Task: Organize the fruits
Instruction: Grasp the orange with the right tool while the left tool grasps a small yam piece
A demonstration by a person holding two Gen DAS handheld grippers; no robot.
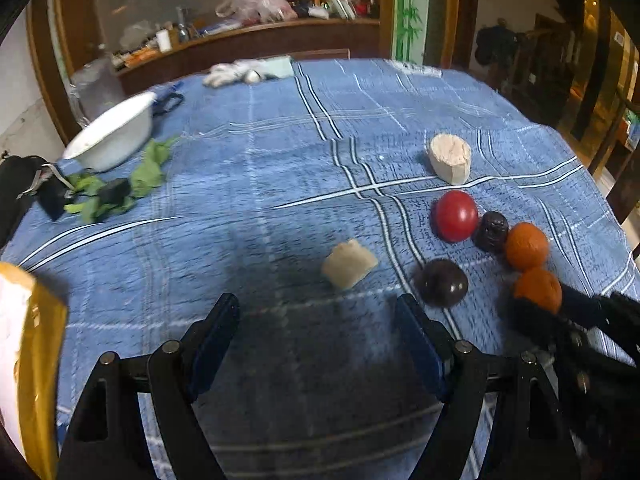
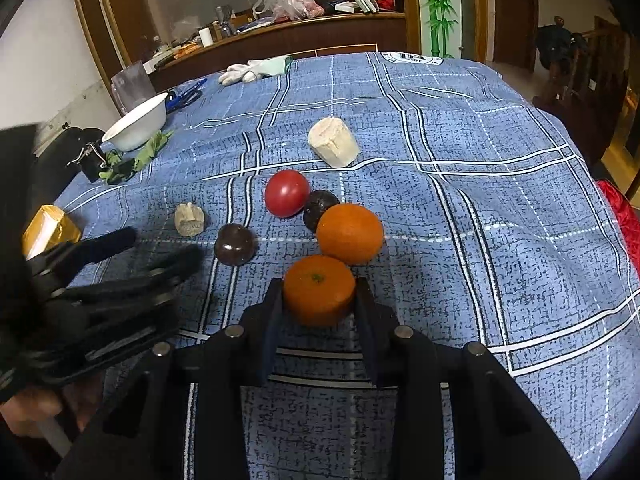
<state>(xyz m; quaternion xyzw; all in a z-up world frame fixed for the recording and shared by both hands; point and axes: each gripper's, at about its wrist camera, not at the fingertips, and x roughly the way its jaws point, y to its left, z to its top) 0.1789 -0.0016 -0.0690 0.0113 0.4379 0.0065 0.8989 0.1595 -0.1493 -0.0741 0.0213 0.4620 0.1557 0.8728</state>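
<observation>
Table: blue plaid cloth (image 2: 480, 200) covers it, wooden cabinet behind.
Left gripper (image 1: 316, 320): jaws spread wide, holding nothing, above bare cloth at near left.
Right gripper (image 2: 318, 300): jaws closed on the near orange (image 2: 319, 296).
White bowl (image 2: 138, 122): far left, beside green leaves (image 2: 136, 160).
Second orange (image 2: 350, 234): just beyond the held one.
Tomato (image 2: 286, 193): farther back, left of a dark fruit (image 2: 320, 206).
Dark plum (image 2: 234, 245): left of the oranges.
</observation>
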